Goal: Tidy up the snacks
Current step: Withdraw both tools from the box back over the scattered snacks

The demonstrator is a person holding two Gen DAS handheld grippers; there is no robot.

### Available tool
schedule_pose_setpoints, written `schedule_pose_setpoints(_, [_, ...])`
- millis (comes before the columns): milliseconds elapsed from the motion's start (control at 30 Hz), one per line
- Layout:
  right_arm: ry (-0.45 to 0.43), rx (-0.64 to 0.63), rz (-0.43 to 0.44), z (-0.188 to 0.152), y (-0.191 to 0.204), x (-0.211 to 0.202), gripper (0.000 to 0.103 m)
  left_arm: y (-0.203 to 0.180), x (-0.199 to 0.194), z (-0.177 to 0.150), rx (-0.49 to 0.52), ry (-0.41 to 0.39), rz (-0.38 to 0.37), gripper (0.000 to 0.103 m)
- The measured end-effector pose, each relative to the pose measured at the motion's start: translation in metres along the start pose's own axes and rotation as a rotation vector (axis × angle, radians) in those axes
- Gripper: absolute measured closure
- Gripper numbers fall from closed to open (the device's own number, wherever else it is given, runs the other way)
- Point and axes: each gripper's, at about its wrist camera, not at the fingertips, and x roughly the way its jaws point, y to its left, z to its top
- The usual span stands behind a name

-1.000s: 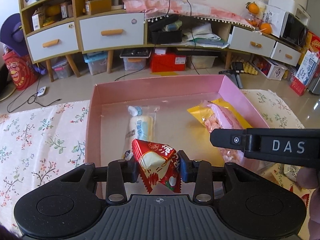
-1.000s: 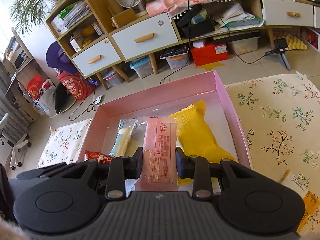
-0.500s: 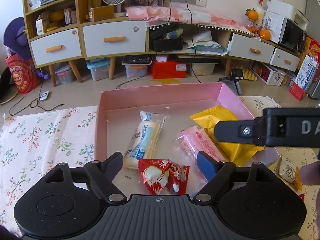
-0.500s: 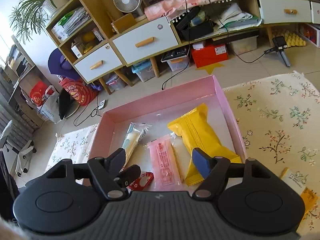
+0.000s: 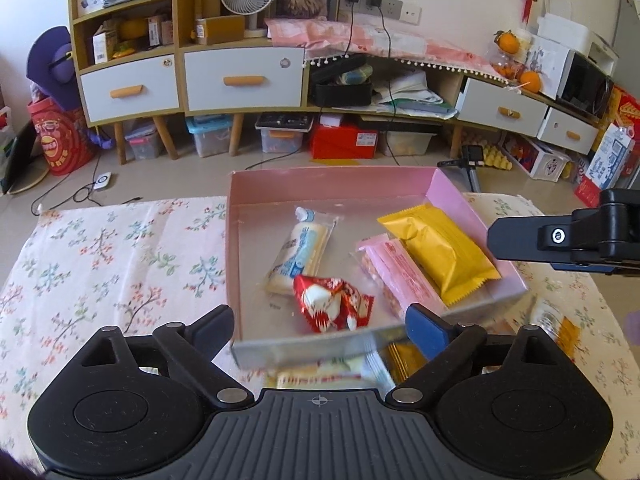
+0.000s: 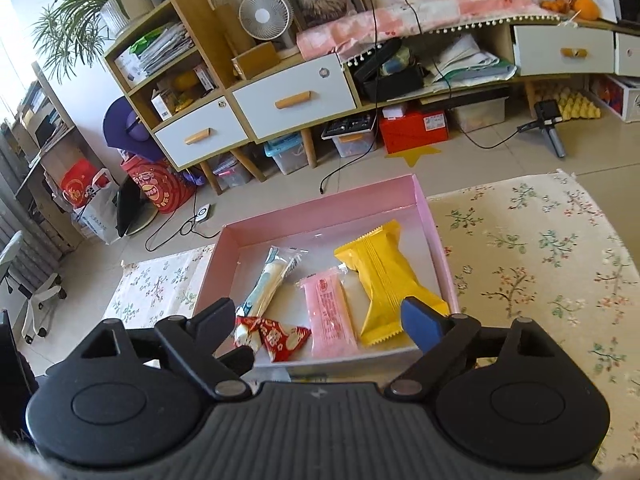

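My left gripper (image 5: 320,322) is opening, nothing between its fingers. Ahead on the floral cloth (image 5: 120,256) sits the pink box (image 5: 320,184) holding, left to right, a white-and-blue snack (image 5: 298,254), red packet (image 5: 330,308), pink packet (image 5: 400,272) and yellow packet (image 5: 436,254). My right gripper (image 6: 320,318) is opening too, empty.

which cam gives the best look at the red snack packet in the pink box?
Left wrist: the red snack packet lies whole and unobstructed near the pink box's front wall. In the right wrist view it sits lower and smaller, its left end partly hidden behind a gripper finger.
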Motion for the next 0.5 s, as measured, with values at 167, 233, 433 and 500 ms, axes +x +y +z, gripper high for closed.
schedule_pose_setpoints(167, [0.002, -0.048, -0.02, -0.009, 0.006, -0.018, 0.009, 0.002, -0.022, -0.012, 0.011, 0.006, 0.009, 0.007])
schedule_pose_setpoints(233, [0.002, -0.068, -0.023, -0.012, 0.009, -0.025, 0.007, 0.003, -0.031, -0.017, 0.012, 0.008, 0.007, 0.007])
schedule_pose_setpoints(433, [-0.001, -0.105, -0.023, -0.023, 0.017, -0.044, 0.003, 0.002, -0.054, -0.033, 0.026, 0.006, 0.003, 0.004])
schedule_pose_setpoints(500, [-0.002, -0.12, -0.027, -0.029, 0.019, -0.048, 0.002, 0.002, -0.061, -0.038, 0.037, 0.012, 0.0, 0.004])
